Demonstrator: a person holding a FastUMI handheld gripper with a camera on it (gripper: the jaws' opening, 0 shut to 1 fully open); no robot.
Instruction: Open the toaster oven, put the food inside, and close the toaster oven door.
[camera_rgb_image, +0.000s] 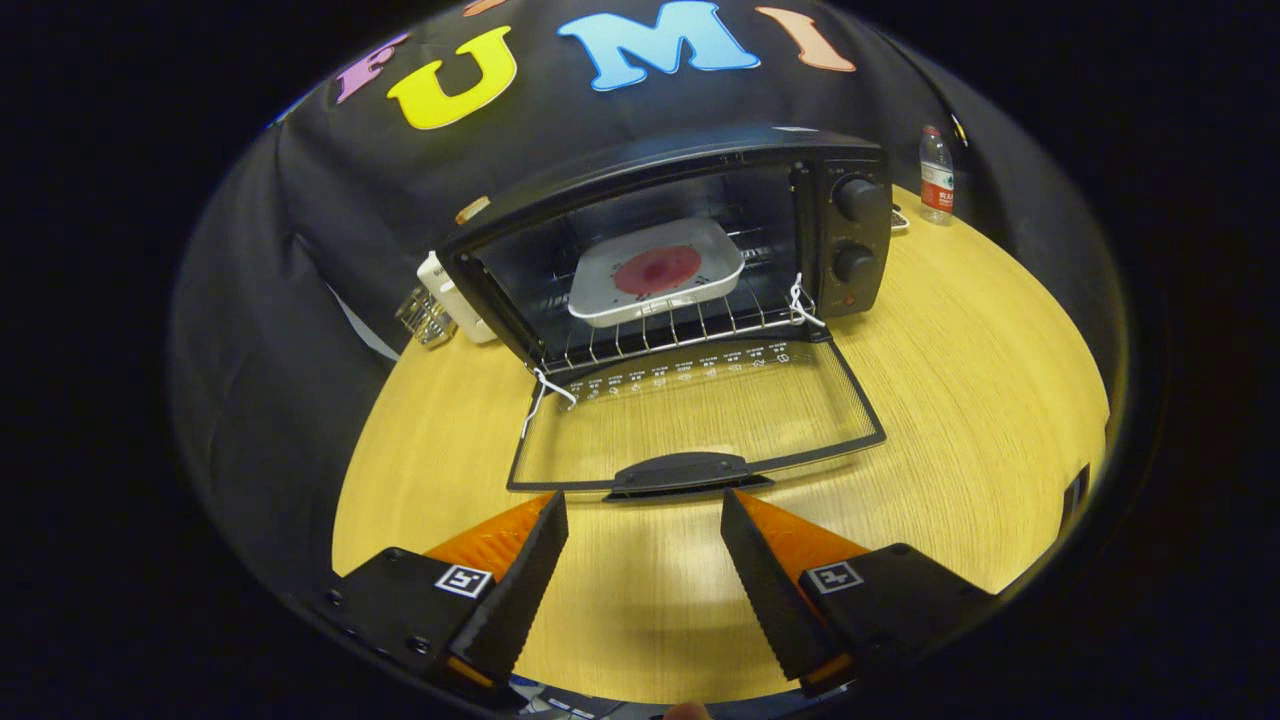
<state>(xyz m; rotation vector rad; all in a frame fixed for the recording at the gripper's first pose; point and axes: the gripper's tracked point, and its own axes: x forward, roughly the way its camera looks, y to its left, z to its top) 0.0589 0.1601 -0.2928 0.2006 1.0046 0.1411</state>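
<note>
Gripper view: looks forward along two fingers over a pale wooden round tabletop (950, 330).
Toaster oven: black boxy toaster oven (690, 240) with two round knobs on its right panel stands on the tabletop, beyond the fingers.
Door: glass door with black frame (700, 420) is folded fully down and lies flat on the tabletop, its black handle (690, 472) at the near edge.
Food: white rectangular tray (655, 272) carrying a round red patch of food (657, 269) sits inside the oven on the wire rack (670, 335).
Surroundings, left: white boxy object (452, 297) and a small wire item (425, 318) stand just beside the oven's left wall.
Surroundings, right: clear plastic bottle with red label (936, 186) stands well apart, behind the oven's right side near the table's far edge.
In the way: nothing lies between the fingertips and the door handle.
Gripper: gripper (645, 505) is spread wide and holds nothing; its fingertips sit just short of the handle, one to either side of it, not touching.
Pose: fingers (530, 570) point level toward the oven mouth, low over the tabletop.
Hand: a fingertip of the person (688, 711) peeks up between the gripper's bases.
</note>
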